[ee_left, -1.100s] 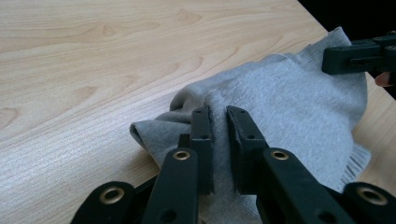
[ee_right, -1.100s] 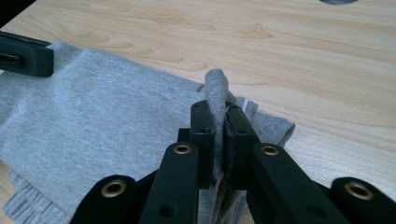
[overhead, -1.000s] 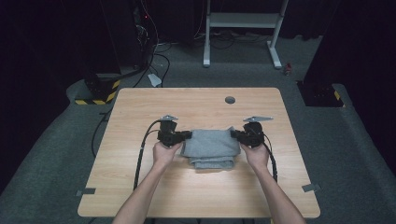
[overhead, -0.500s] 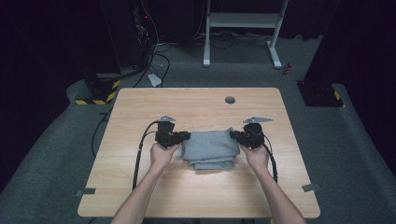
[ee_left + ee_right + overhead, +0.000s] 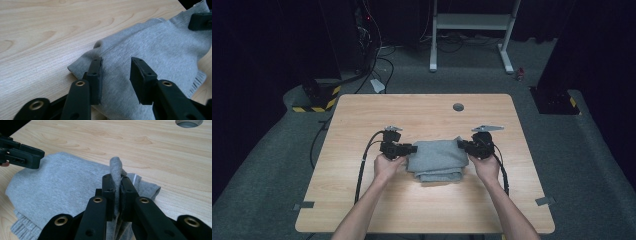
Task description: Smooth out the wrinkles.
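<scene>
Fingers first: left gripper point(image 5: 116, 75) with fingers point(image 5: 96, 72) spread apart, straddling the near edge of the grey knitted cloth point(image 5: 152, 50) but not pinching it; right gripper point(image 5: 117, 192) with fingers point(image 5: 108, 187) pressed together on an upstanding fold of that same cloth point(image 5: 60, 185).

Beneath both, pale wooden desk point(image 5: 422, 200), with a round cable hole point(image 5: 458, 106) well beyond the right fingers. Between the two sets of fingers, folded into a thick stack, lying flat mid-desk point(image 5: 435, 159), touching each gripper point(image 5: 412, 148) point(image 5: 464, 145) at its side edges. Ribbed hem peeking out from the bottom layer, toward the hands.

Handling, as a judgement: soft, light, limp; no stiffness to hold shape, so likely to sag and unfold if lifted by one layer alone. Not slippery, not fragile; knit surface giving good purchase. Best taken at the side edges, biting through all layers at once, both sides level, so the stack stays together. Left fingers well placed for closing on the edge below them.
</scene>
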A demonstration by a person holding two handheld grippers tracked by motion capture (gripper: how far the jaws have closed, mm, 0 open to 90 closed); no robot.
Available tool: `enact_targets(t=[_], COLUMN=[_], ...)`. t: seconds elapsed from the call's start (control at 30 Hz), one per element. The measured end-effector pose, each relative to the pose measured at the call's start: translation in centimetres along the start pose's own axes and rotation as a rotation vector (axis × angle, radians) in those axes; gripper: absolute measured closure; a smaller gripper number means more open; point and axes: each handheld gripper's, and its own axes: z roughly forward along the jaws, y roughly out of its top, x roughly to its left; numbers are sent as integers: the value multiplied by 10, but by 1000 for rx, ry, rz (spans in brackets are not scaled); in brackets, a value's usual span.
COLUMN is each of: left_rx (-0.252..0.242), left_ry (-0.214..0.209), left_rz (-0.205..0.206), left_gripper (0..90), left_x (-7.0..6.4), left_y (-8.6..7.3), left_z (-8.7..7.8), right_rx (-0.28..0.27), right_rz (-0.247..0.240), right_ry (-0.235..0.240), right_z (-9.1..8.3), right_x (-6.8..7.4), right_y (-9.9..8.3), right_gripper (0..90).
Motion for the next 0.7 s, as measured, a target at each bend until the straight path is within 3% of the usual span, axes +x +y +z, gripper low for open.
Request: enact_targets(t=[0.13,0.2,0.37,0.4,0.7], left_rx=[11,13,-41,-57,-109], left_ry=[-8,-2,5,1,-8], left_rz=[12,25,56,47,119], left_gripper=[821,847,863,863,861], left_x=[-1,-3,-8,-9,-26], left_y=[-1,0,1,0,-8], left_z=[4,5,-4,-7,-28], right_rx=[0,0,-5,-10,-52], right_rz=[-4,-5,-1,-6,-21], right_ry=[1,1,4,5,25], right_z=[0,0,-3,-3,-19], right_x=[-1,-1,1,1,7], right_y=[0,0,0,0,-3], right_gripper=[845,845,846,846,848])
